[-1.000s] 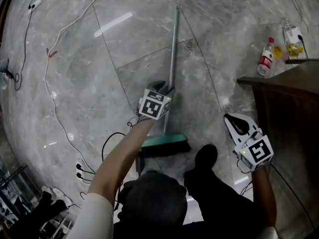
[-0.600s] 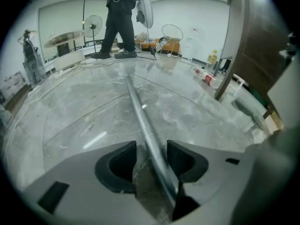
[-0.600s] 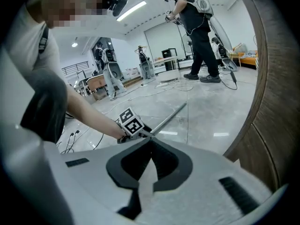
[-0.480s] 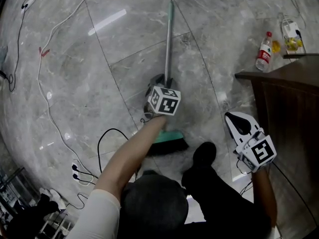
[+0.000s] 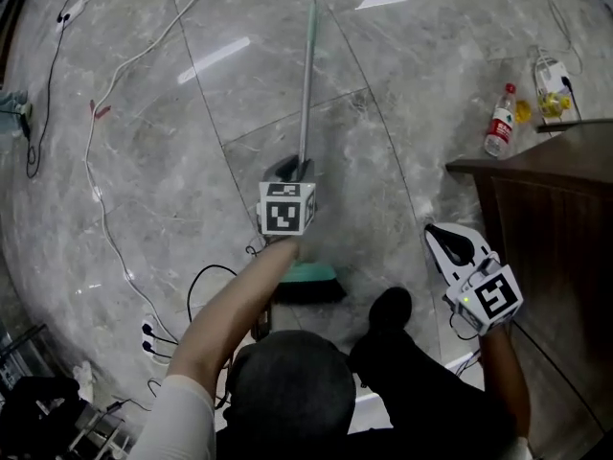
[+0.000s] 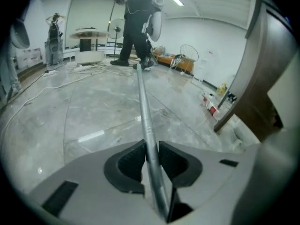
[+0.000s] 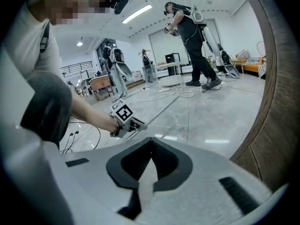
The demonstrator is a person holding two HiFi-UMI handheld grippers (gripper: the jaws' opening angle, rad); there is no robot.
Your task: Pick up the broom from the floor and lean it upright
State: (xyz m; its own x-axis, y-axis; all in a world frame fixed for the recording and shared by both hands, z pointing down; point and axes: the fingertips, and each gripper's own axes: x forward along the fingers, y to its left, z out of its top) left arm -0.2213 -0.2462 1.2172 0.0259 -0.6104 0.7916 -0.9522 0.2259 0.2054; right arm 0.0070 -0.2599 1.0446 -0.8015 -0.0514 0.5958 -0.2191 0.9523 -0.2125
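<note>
Grey marble floor [image 5: 172, 190] lies below us. Our left hand-held gripper [image 5: 292, 171] has just been closing and clamps the broom [image 5: 308, 75] handle, brush head near our feet. Our right hand-held gripper [image 5: 450, 242] is pressed together, empty.

Left gripper [image 6: 151, 149] jaws newly on broom [image 6: 142, 97]

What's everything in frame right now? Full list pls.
broom: 1, silver handle, green head, mid-floor, head near the person's feet
bottle: 1, clear, red label, floor by cabinet
cabinet: 1, dark brown wood, right
cables: several, white and black, floor at left
floor: grey marble tiles
other person: 1, dark clothes, far across room
left hand-held gripper: 1, white, jaws just been closing, pads on broom handle
right hand-held gripper: 1, white, shut, empty, beside cabinet
</note>
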